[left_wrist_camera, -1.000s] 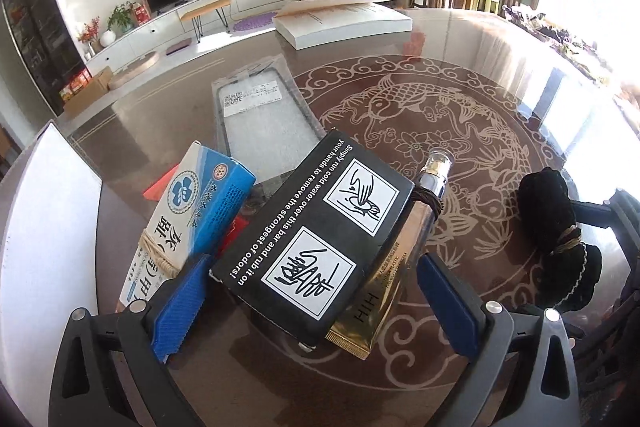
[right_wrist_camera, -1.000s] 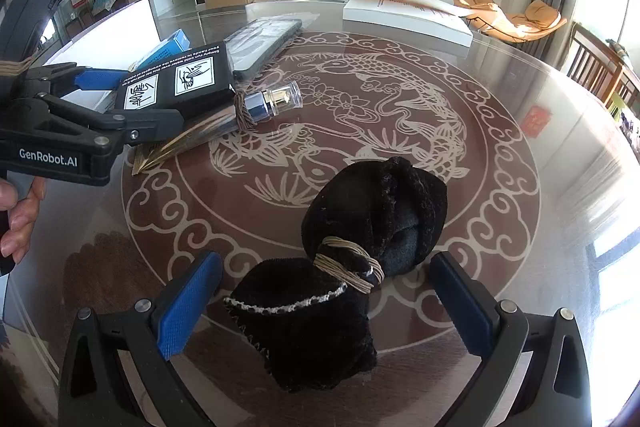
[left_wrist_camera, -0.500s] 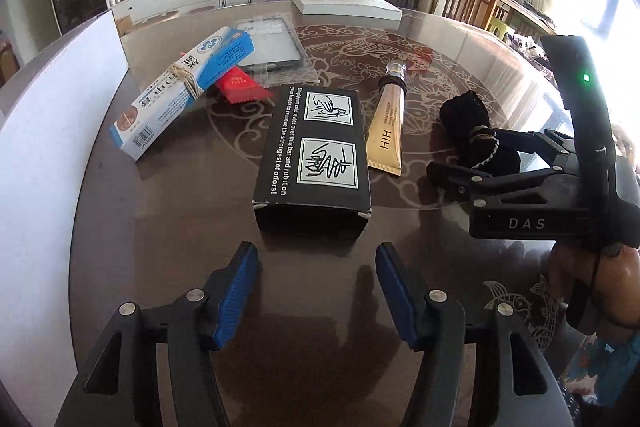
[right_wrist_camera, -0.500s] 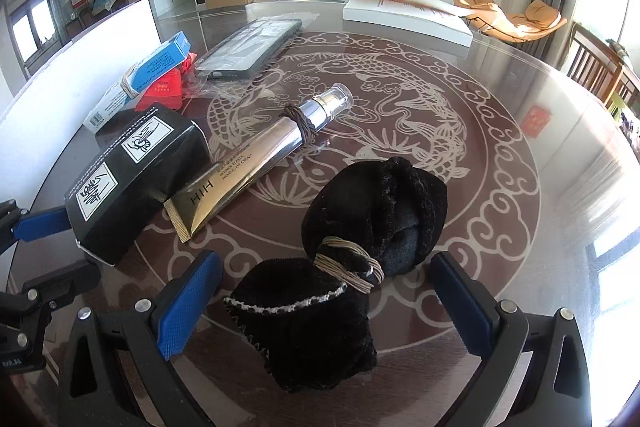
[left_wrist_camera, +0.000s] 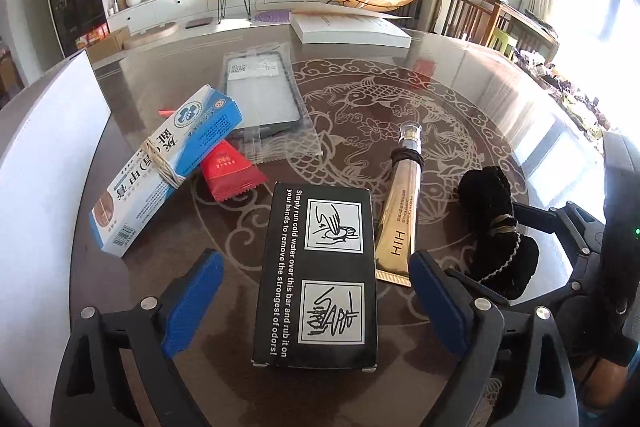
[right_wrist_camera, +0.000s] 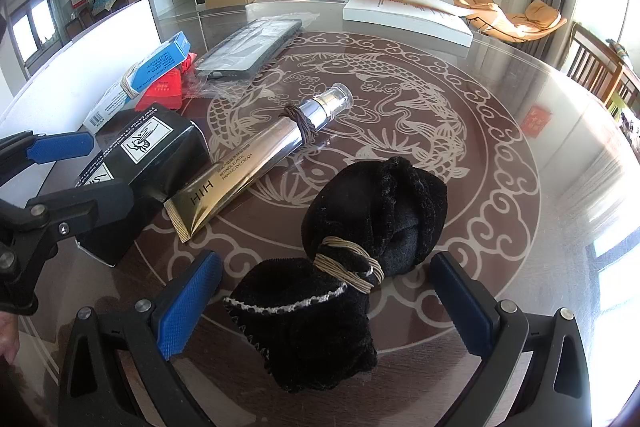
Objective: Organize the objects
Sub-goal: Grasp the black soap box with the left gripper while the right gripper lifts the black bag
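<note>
The left gripper [left_wrist_camera: 314, 301], jaws just reopening, straddles the black box [left_wrist_camera: 318, 277] lying beside the one gold tube [left_wrist_camera: 401, 209] without pinching it, so closing comes next, while the right gripper [right_wrist_camera: 320, 303] gapes around the single black pouch [right_wrist_camera: 344, 259] mid-table.

In the right wrist view the left gripper's [right_wrist_camera: 70, 167] near finger covered part of the black box [right_wrist_camera: 148, 163], and its handle ran off the edge at nine o'clock. The red packet [left_wrist_camera: 232, 173] lay partly under the blue carton [left_wrist_camera: 168, 171]. The carton's small print was unreadable
</note>
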